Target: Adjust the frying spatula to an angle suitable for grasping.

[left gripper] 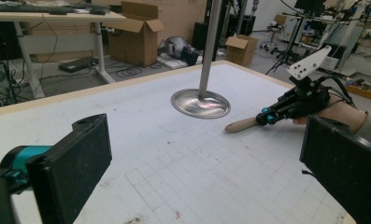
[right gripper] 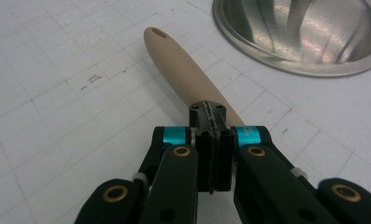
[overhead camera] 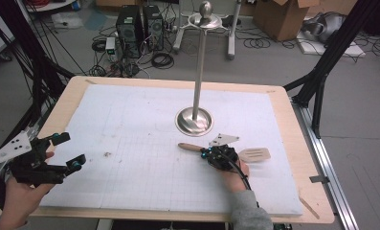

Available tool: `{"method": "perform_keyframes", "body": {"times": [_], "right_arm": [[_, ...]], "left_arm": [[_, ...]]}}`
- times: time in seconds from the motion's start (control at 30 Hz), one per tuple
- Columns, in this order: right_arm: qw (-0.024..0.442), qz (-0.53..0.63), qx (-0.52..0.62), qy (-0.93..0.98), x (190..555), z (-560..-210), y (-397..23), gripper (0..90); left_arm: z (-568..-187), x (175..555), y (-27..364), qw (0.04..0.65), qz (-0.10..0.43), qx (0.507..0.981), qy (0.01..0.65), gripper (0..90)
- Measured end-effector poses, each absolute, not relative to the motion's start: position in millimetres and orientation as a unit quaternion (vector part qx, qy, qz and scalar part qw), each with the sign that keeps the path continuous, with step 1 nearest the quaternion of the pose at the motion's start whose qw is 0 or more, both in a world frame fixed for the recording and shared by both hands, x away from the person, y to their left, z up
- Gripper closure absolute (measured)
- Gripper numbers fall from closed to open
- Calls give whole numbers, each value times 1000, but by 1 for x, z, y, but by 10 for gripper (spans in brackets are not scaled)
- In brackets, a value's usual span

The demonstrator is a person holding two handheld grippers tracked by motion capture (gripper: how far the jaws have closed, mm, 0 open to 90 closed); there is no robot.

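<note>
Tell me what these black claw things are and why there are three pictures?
A person sits at a table covered by a white mat and holds a pinching tool, called a gripper, in each hand. One picture looks down from above. The other two come from small cameras riding on the grippers, so you look along their black jaws. On the mat stands a tall metal stand with a round base, and beside it lies a wooden spatula. The right gripper is shut above the spatula's handle; whether it actually pinches it is hard to tell. The left gripper is open and holds nothing.
</note>
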State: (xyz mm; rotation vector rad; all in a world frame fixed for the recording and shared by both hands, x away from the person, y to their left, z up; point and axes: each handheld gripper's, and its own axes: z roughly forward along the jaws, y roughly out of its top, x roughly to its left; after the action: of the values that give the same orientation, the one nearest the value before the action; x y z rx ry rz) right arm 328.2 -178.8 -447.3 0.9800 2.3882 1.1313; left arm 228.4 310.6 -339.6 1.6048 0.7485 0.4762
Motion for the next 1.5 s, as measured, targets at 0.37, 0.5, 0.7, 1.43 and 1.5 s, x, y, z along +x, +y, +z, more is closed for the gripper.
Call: {"method": "perform_keyframes", "body": {"times": [0.37,0.5,0.7,1.43,1.5], "right_arm": [[165,402,345,832,333,-449,-178,900],[169,401,349,830,335,-450,-177,900],[170,399,353,829,337,-450,-176,900],[193,454,367,788,326,-415,-209,900],[192,455,380,782,326,-414,-218,900]], "left_arm": [[-340,226,313,608,208,693,328,27],[-340,225,313,607,208,693,328,27],[-341,224,314,606,208,693,330,26],[-343,235,306,606,198,700,322,27],[-343,235,305,605,197,701,322,26]]}}
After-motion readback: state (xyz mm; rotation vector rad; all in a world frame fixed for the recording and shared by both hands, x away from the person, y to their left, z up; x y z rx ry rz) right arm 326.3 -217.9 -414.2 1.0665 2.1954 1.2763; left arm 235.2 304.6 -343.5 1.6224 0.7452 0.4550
